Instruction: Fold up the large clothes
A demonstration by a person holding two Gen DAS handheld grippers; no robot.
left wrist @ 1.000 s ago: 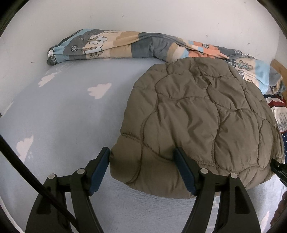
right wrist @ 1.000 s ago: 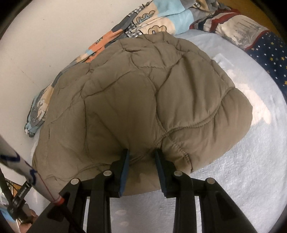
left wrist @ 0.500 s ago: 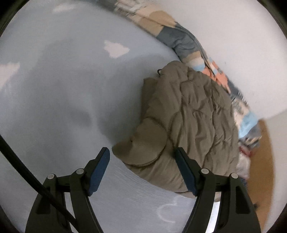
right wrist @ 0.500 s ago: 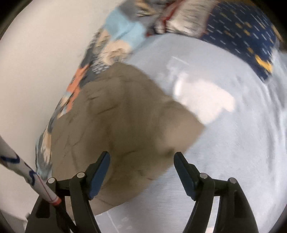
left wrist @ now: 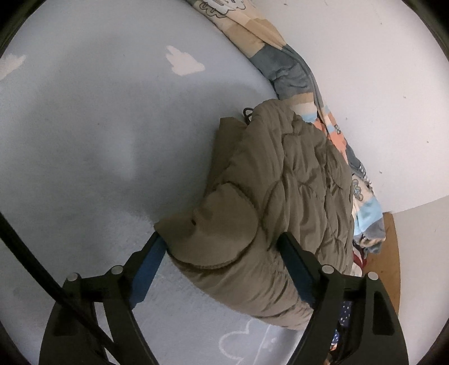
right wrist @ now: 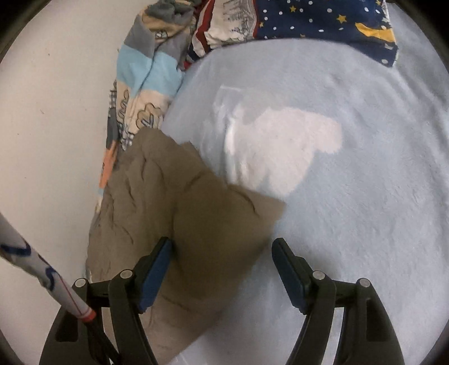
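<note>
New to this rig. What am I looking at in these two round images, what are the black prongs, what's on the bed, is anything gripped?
There is no robot here: a person holds a two-finger gripper in each hand, and each gripper carries a fisheye camera looking forward along its fingers. That is why both pictures are round, with black prongs at the bottom.

One picture is from the left gripper, the other from the right gripper. Both are open, so nothing is gripped.

On the light blue bed cover with white clouds lies a folded olive quilted jacket. Its near end sits between the left fingers; its corner reaches between the right ones. A patterned blanket lies bunched along the white wall, and a navy starred cloth lies at the far end.
</note>
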